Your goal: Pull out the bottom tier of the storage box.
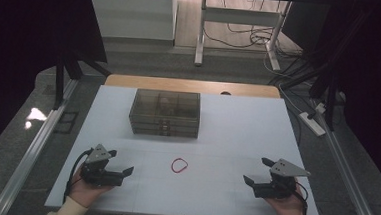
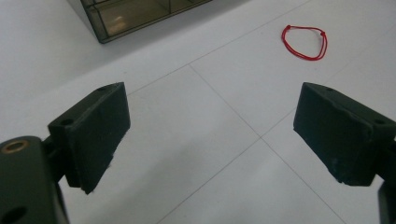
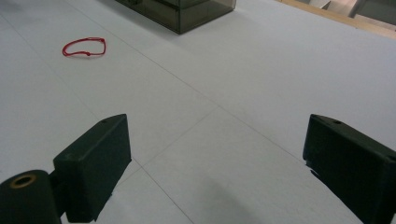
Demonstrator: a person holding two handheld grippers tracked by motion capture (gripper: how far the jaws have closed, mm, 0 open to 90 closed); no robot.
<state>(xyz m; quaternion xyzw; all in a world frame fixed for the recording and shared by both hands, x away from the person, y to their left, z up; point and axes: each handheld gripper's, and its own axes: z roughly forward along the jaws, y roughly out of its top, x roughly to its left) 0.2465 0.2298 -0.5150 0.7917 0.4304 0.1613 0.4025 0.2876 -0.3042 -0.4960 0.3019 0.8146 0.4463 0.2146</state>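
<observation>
- Nearest to camera, at 7 o'clock of the white table (image 1: 228, 120): left gripper (image 1: 127, 173), held in a hand (image 1: 85, 191), jaws spread wide, nothing between them, pointing toward 3 o'clock.
- At centre, a little toward 6 o'clock: red string loop (image 1: 179, 165), flat on the surface, between both grippers, well apart from each.
- At 12 o'clock from the loop: smoky transparent box (image 1: 165, 113) with compartments, standing alone.
- At 5 o'clock: right gripper (image 1: 254, 182), jaws released and empty, pointing toward 9 o'clock.
</observation>
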